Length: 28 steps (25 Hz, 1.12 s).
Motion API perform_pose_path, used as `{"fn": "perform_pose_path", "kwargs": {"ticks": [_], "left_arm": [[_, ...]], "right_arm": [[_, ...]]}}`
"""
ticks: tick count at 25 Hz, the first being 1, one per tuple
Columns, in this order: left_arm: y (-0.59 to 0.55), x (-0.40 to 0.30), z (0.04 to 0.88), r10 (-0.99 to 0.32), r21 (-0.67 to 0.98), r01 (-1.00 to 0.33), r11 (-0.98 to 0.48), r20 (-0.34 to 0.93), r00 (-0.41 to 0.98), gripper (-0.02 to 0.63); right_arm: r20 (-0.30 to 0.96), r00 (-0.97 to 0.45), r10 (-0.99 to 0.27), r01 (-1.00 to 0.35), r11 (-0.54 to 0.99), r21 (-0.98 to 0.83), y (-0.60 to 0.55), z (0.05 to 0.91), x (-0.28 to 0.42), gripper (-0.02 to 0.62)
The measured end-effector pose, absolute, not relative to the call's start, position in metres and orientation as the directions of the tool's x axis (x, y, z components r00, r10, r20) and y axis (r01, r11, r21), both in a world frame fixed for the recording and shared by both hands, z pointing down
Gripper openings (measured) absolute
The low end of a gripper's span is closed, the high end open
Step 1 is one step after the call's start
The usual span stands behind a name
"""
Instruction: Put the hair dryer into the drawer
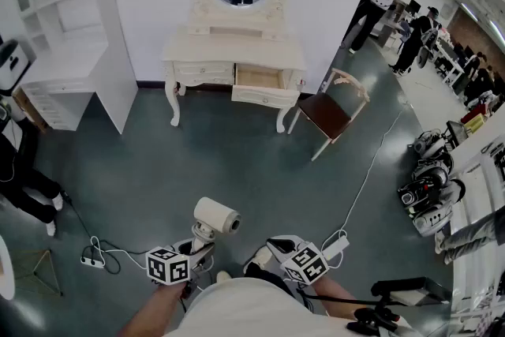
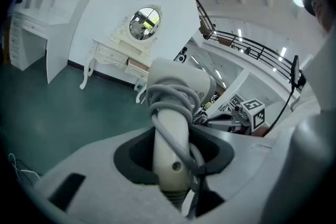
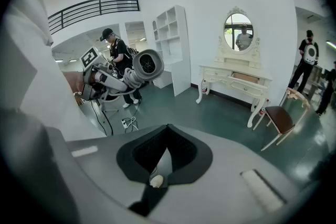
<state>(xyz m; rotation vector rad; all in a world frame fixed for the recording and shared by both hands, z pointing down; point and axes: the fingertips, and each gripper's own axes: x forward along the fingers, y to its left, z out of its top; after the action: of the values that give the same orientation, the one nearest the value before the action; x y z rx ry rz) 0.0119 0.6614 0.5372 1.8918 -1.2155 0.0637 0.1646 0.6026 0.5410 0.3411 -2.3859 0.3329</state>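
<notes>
A cream hair dryer [image 1: 216,217] with its cord wound round the handle stands upright in my left gripper [image 1: 202,239], which is shut on the handle. In the left gripper view the hair dryer [image 2: 173,113] fills the gap between the jaws of the left gripper [image 2: 173,165]. My right gripper [image 1: 274,247] is close beside it on the right, shut and holding nothing; the right gripper [image 3: 161,159] shows its jaws together. Far ahead, the white dressing table [image 1: 233,51] has its right drawer [image 1: 264,87] pulled open. From the right gripper view I see the hair dryer [image 3: 144,65] at the left and the drawer [image 3: 244,77] beyond.
A wooden chair [image 1: 331,113] stands right of the dressing table. A white shelf unit [image 1: 67,28] is at the back left. A power strip with cables [image 1: 93,258] lies on the green floor at my left. People and machines [image 1: 430,185] are along the right side.
</notes>
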Motion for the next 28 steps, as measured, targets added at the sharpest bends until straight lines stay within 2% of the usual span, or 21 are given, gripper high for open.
{"fn": "perform_pose_path", "kwargs": {"ticks": [17,20,28], "left_arm": [[0.674,-0.01,0.535,-0.763,0.616,-0.78,-0.11,0.451,0.463,0.163],[0.662,-0.008,0.537,-0.761,0.614,-0.782,-0.103,0.458,0.46,0.163],[0.584,0.009,0.53,-0.741,0.584,-0.804,-0.114,0.489,0.46,0.163]], "right_arm": [[0.66,-0.739,-0.138,-0.305,0.941,-0.145,0.605,0.541,0.145,0.003],[0.659,-0.74,-0.135,-0.308,0.939,-0.154,0.592,0.544,0.147,0.08],[0.619,-0.77,-0.153,-0.343,0.918,-0.2,0.516,0.542,0.161,0.101]]}}
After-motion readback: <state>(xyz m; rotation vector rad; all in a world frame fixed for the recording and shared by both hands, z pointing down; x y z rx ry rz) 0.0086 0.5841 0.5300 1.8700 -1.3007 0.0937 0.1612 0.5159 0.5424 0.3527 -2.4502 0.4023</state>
